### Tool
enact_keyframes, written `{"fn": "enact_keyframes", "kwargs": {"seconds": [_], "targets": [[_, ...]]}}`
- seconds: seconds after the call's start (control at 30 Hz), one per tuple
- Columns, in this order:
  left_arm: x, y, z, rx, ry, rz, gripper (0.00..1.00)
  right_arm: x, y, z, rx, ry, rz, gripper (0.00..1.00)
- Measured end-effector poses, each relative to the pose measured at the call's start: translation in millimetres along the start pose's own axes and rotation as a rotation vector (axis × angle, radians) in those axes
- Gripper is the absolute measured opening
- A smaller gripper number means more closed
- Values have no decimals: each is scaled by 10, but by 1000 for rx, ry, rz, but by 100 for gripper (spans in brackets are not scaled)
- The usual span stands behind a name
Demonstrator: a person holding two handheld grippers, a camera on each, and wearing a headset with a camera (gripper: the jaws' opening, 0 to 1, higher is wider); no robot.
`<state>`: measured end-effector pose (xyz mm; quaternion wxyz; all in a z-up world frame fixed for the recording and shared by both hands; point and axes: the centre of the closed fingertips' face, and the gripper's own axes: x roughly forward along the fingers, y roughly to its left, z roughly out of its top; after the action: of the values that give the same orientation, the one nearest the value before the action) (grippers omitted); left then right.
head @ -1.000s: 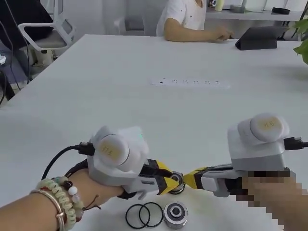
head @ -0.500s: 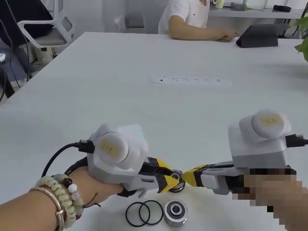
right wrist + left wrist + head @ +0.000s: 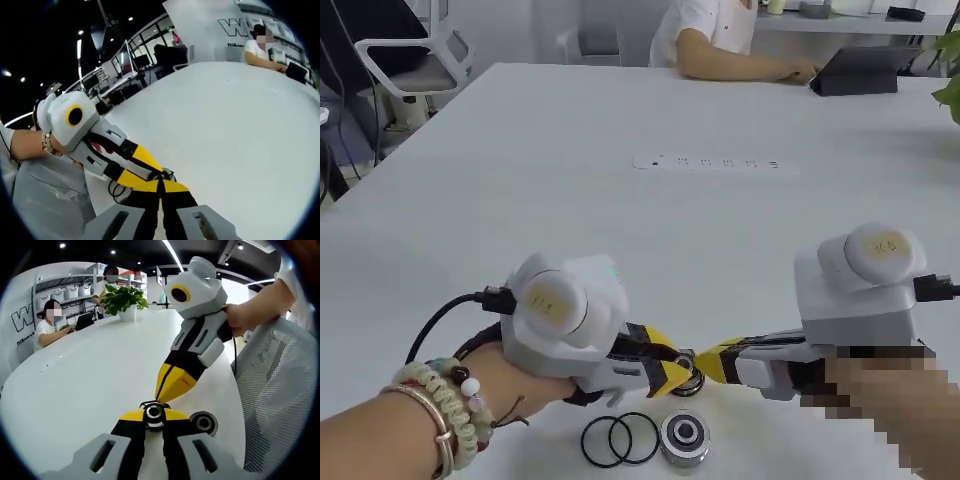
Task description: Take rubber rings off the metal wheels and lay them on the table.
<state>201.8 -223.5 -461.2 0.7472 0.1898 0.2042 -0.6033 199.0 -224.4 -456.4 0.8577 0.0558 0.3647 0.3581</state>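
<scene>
Clamping a small silver metal wheel [image 3: 154, 413] between its yellow-tipped jaws, the left hand-held gripper [image 3: 670, 371] sits low over the near edge of the white bench [image 3: 620, 220], tip to tip with the right hand-held gripper [image 3: 705, 365]. The head view gives only a glimpse of that wheel between the two tips. The left gripper view looks straight at it and shows a thin black rubber ring [image 3: 145, 405] around its far side. The right hand-held gripper's jaws are pressed together to a point against this ring; whether rubber is pinched between them cannot be told. The right gripper view shows its own jaws meeting with no gap, and the left hand-held gripper reaching in from the left. The head view shows a second metal wheel [image 3: 684, 441] lying flat on the bench just in front of the tips, with two loose black rubber rings [image 3: 620, 442] overlapping beside it. A white power strip [image 3: 715, 164] lies mid-bench, and a seated person [image 3: 720, 40] is at the far end. The left gripper view adds a green potted plant [image 3: 122, 297].
</scene>
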Motion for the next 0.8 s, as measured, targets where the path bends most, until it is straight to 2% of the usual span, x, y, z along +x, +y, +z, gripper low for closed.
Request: {"fn": "enact_keyframes", "kwargs": {"seconds": [0.63, 0.7, 0.73, 0.77, 0.8], "targets": [[2, 5, 1, -7, -3, 2, 7, 6, 62, 31, -6, -12, 28, 0], [3, 5, -1, -10, -3, 2, 7, -7, 138, 180, 18, -86, 63, 0], [3, 6, -1, -12, -4, 3, 7, -20, 105, 154, 14, -52, 42, 0], [3, 7, -1, -14, -5, 3, 7, -13, 39, 126, -29, -37, 1, 0], [3, 8, -1, -17, -7, 4, 7, -4, 27, 104, -53, -29, -10, 0]]}}
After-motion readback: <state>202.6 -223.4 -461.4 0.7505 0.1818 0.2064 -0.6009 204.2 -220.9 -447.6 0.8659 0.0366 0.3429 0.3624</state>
